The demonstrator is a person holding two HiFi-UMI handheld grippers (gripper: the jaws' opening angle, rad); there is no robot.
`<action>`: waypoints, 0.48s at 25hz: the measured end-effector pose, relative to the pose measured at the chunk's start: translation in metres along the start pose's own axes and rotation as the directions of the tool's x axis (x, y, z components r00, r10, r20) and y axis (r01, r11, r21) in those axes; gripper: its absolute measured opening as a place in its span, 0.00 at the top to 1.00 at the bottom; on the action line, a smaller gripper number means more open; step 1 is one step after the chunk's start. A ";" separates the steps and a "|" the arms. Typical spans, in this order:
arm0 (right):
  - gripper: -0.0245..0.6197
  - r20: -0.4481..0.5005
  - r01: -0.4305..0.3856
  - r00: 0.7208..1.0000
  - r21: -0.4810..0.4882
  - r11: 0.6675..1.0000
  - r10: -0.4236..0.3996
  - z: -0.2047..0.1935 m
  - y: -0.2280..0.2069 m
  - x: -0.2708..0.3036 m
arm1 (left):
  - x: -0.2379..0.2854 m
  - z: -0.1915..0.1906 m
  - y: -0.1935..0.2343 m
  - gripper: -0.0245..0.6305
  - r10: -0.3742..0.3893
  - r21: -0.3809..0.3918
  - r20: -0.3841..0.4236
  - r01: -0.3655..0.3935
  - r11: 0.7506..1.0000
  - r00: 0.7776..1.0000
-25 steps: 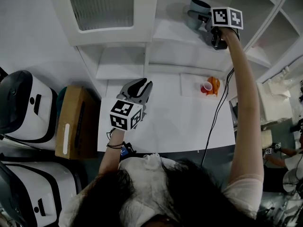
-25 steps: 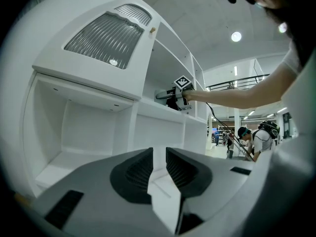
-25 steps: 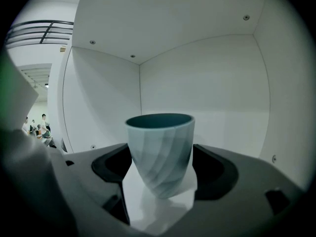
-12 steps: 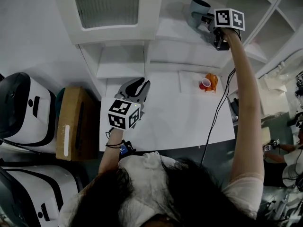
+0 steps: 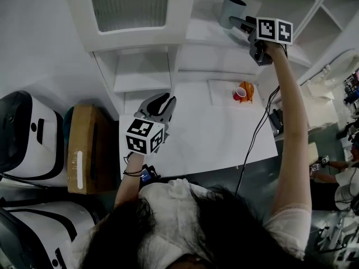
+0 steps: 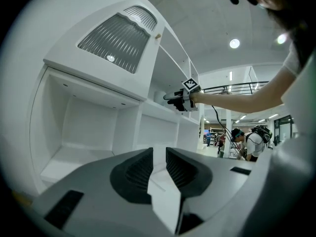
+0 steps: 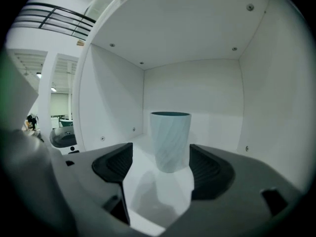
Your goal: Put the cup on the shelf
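Note:
A pale grey-blue ribbed cup (image 5: 232, 11) stands upright on the upper shelf (image 5: 205, 37) of a white cabinet. In the right gripper view the cup (image 7: 170, 141) rests on the shelf floor just beyond the jaw tips, free of both pads. My right gripper (image 5: 242, 23) is held high at the shelf's edge, open, with nothing in it (image 7: 161, 169). My left gripper (image 5: 161, 101) hangs low over the white table (image 5: 196, 136), shut and empty (image 6: 159, 167). The left gripper view shows the right gripper (image 6: 178, 98) far off at the shelf.
A small red cup (image 5: 239, 94) and an orange thing (image 5: 247, 89) lie on a white tray (image 5: 220, 92) at the table's back. A ribbed-glass cabinet door (image 5: 129, 4) is to the left of the shelf. A brown box (image 5: 87, 147) and white machines (image 5: 25, 130) stand left of the table.
The right gripper has let go of the cup and drawn back a little toward me. The cup now stands upright on the shelf. The left gripper has hardly moved.

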State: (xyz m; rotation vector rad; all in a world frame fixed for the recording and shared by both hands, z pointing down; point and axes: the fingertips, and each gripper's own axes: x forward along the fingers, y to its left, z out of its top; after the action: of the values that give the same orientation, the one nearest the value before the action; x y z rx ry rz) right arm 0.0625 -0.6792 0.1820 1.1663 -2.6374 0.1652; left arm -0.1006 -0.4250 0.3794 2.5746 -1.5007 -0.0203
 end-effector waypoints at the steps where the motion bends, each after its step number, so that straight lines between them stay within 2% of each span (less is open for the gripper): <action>1: 0.41 0.007 -0.009 1.000 -0.021 1.000 0.009 0.001 0.008 -0.005 | -0.002 0.000 0.000 0.82 -0.007 -0.001 -0.002 0.007 1.000 1.000; 4: 0.41 0.043 -0.042 0.998 -0.058 0.997 0.044 0.000 0.036 -0.019 | -0.006 0.000 0.001 0.82 -0.021 -0.007 -0.004 0.021 1.000 1.000; 8: 0.41 0.136 -0.095 0.986 -0.042 0.995 0.100 -0.017 0.079 -0.041 | -0.014 -0.002 0.000 0.82 -0.047 -0.005 -0.005 0.047 0.999 0.999; 12: 0.41 0.163 -0.065 0.984 -0.063 0.996 0.075 -0.054 0.114 -0.057 | -0.022 -0.006 -0.003 0.82 -0.080 -0.006 -0.016 0.080 0.997 0.997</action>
State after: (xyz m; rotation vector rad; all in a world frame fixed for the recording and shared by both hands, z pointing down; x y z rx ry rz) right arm 0.0250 -0.5508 0.2177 1.1138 -2.8081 0.0054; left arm -0.1085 -0.4033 0.3836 2.6223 -1.3897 -0.0131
